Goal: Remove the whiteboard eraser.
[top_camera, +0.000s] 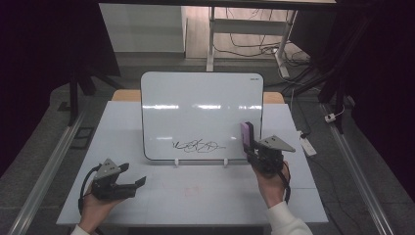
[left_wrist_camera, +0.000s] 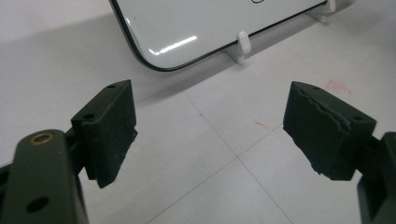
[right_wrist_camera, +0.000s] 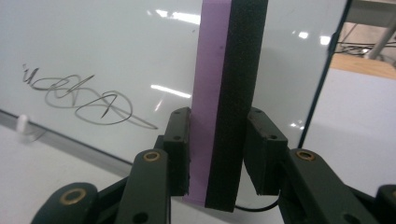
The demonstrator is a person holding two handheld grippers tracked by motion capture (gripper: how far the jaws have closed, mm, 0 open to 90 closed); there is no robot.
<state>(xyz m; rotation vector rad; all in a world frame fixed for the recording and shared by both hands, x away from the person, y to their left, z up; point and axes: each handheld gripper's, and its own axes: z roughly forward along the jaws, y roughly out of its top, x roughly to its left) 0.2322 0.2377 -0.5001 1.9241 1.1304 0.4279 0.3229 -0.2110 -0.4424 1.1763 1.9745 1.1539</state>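
A whiteboard (top_camera: 201, 113) stands propped on the white table (top_camera: 195, 191), with a black scribble (top_camera: 197, 145) near its lower edge; the scribble (right_wrist_camera: 84, 95) also shows at the left of the right gripper view. My right gripper (top_camera: 250, 146) is shut on a purple-and-black eraser (top_camera: 246, 133), held upright just in front of the board's lower right part. In the right gripper view both pads clamp the eraser (right_wrist_camera: 226, 102), purple side left, black felt right. My left gripper (top_camera: 133, 177) rests low at the table's front left, jaws wide apart over bare table (left_wrist_camera: 210, 154).
Two white clip feet (top_camera: 176, 162) hold the whiteboard's lower edge; one foot (left_wrist_camera: 242, 45) shows near the left gripper. Behind the table stand a desk frame and loose cables (top_camera: 254, 46) on the floor. A rail (top_camera: 357, 166) runs along the right.
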